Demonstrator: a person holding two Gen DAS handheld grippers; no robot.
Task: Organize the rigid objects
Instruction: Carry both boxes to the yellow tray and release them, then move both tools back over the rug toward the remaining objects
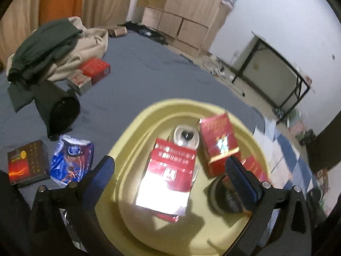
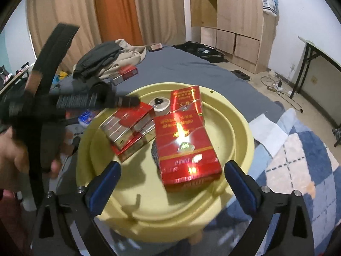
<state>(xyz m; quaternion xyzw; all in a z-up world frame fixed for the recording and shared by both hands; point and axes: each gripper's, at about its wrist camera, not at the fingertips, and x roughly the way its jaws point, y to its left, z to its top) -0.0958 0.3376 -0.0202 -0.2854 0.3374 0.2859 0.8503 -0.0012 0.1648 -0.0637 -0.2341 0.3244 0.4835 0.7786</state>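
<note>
A yellow basin (image 1: 136, 132) (image 2: 245, 128) sits on the blue bed. In it lie several red cartons and a can (image 1: 185, 137) (image 2: 158, 104). My left gripper (image 1: 172, 172) is open above a red-and-silver carton (image 1: 168, 175) (image 2: 130, 125), which lies between its blue pads untouched. My right gripper (image 2: 173, 179) is open over a glossy red carton (image 2: 185, 149) (image 1: 217, 143), and its pads stand clear of the sides. That carton rests on a dark round object (image 2: 154, 151). Another red carton (image 2: 186, 100) lies behind it.
On the bed left of the basin lie a blue bag (image 1: 71, 160), a dark box (image 1: 27, 162), a black cylinder (image 1: 61, 111), two more cartons (image 1: 96, 68) and a clothes pile (image 1: 49, 47). A hand (image 2: 12, 153) holds the left gripper's black frame. A folding table (image 1: 277, 68) stands by the wall.
</note>
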